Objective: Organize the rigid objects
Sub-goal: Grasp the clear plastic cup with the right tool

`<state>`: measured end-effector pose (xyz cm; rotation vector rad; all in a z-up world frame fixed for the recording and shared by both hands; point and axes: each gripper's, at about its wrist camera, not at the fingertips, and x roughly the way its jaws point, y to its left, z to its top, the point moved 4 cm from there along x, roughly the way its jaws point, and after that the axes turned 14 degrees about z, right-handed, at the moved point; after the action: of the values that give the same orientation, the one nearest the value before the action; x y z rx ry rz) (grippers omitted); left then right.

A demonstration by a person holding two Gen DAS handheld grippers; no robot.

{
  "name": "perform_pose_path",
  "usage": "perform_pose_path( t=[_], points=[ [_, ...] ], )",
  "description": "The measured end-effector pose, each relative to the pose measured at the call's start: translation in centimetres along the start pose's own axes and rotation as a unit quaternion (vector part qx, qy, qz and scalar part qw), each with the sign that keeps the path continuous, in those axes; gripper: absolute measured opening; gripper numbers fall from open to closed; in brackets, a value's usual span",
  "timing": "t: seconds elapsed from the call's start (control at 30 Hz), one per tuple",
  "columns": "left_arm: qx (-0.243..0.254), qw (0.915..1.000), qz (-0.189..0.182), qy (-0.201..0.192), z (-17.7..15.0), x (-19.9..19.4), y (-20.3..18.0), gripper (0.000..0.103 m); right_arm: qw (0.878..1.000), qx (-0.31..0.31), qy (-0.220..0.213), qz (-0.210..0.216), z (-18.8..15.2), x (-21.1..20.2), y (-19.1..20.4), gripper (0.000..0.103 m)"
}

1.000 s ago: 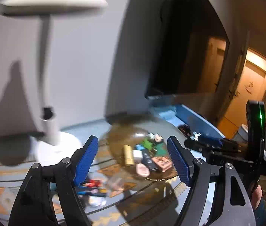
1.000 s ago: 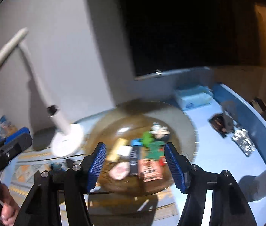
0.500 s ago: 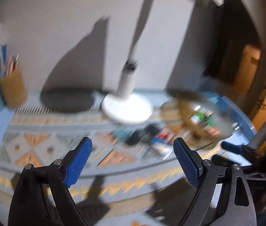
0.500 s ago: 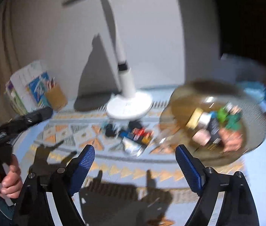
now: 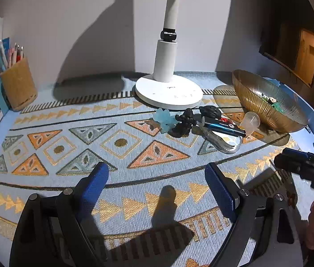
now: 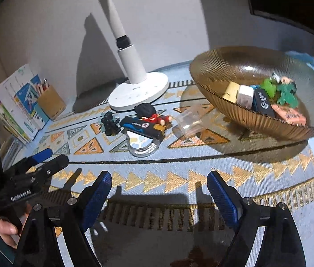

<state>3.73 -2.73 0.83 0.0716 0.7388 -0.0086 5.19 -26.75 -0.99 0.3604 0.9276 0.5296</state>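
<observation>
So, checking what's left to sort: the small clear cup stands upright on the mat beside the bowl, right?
Not upright. The right wrist view shows the clear cup lying on its side on the mat, beside the bowl.

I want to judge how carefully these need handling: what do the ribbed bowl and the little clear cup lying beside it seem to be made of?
The bowl looks like amber-tinted glass, glossy: it is translucent, finely ribbed, with bright highlights. Tinted plastic cannot be ruled out. The clear cup, lying on its side on the mat, looks like thin, slightly cloudy plastic, since the mat pattern shows through it.
</observation>
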Motion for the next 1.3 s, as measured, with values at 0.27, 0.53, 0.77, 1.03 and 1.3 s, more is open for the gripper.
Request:
perform_pose_path(
  t=[0.27, 0.53, 0.77, 1.03, 1.3],
  points=[
    [0.015, 0.9962, -0.070, 0.049, 0.7, 1.3, -0.5, 0.087, 0.992, 0.117, 0.008, 0.036, 1.0, -0.1, -2.5, 0.083],
    [0.069, 0.9857, -0.137, 0.069, 5.2, 5.3, -1.8, 0.081, 0.966, 0.250, -0.031, 0.065, 4.4, 1.5, -5.0, 0.073],
    [0.130, 0.9788, -0.136, 0.081, 5.9, 9.5, -3.7, 0.060, 0.958, 0.281, -0.057, 0.005, 5.6, 3.6, -5.8, 0.070],
    [0.157, 0.9729, -0.148, 0.085, 6.4, 10.6, -5.4, 0.060, 0.954, 0.288, -0.062, -0.048, 6.4, 5.5, -6.1, 0.063],
    [0.151, 0.9762, -0.140, 0.069, 6.6, 9.9, -5.3, 0.051, 0.961, 0.258, -0.062, -0.074, 6.8, 6.4, -6.0, 0.042]
  ],
)
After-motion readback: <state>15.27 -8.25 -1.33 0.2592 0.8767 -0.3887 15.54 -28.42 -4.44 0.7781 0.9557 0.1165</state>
